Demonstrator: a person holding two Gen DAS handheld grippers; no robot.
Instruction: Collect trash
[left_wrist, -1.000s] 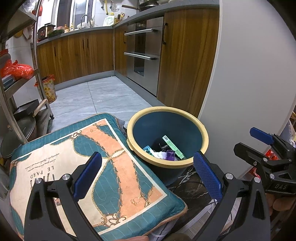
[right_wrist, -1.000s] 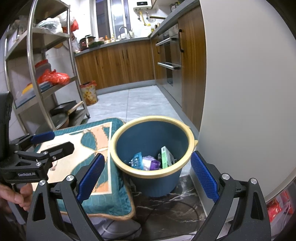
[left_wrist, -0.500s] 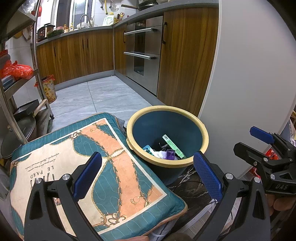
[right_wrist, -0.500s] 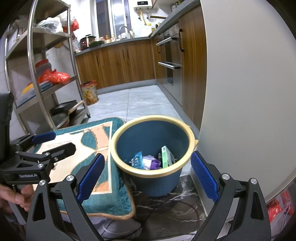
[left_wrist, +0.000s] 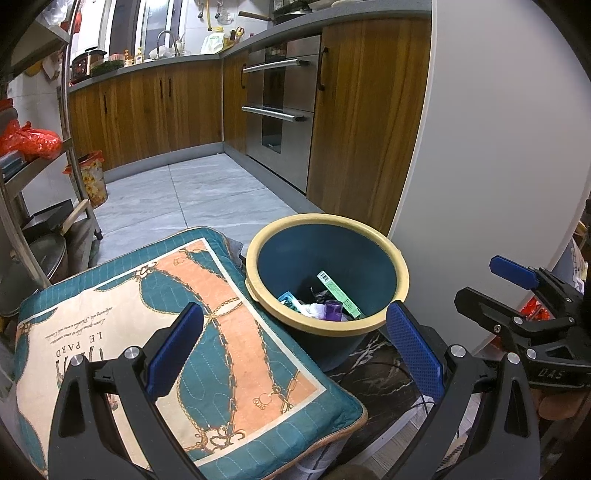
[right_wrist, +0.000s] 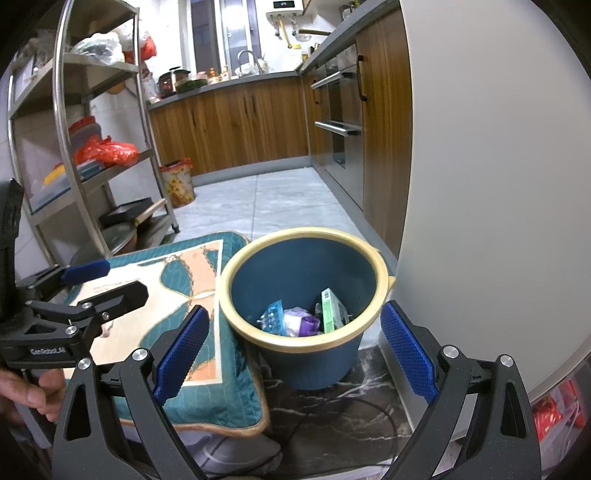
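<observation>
Left wrist view: nothing has visibly shifted since a second ago — the left gripper (left_wrist: 295, 343) hangs over the same spot, its blue pads spread wide and empty, touching nothing. Between and beyond them sits the blue bin (left_wrist: 400, 271) with its yellow rim, on dark marbled floor just beside a teal and orange cushion (left_wrist: 122, 314). The trash (left_wrist: 325, 297) lies at the bin's bottom: a green box, a purple cup, white and teal scraps. The right gripper (left_wrist: 517, 280) shows at the right edge.

Right wrist view: also unchanged, bar a slight drift of the left gripper at the left edge. The right gripper (right_wrist: 295, 339) is spread wide too — holding nothing — framing the bin (right_wrist: 314, 365), which stands near a white wall (right_wrist: 491, 147).
</observation>
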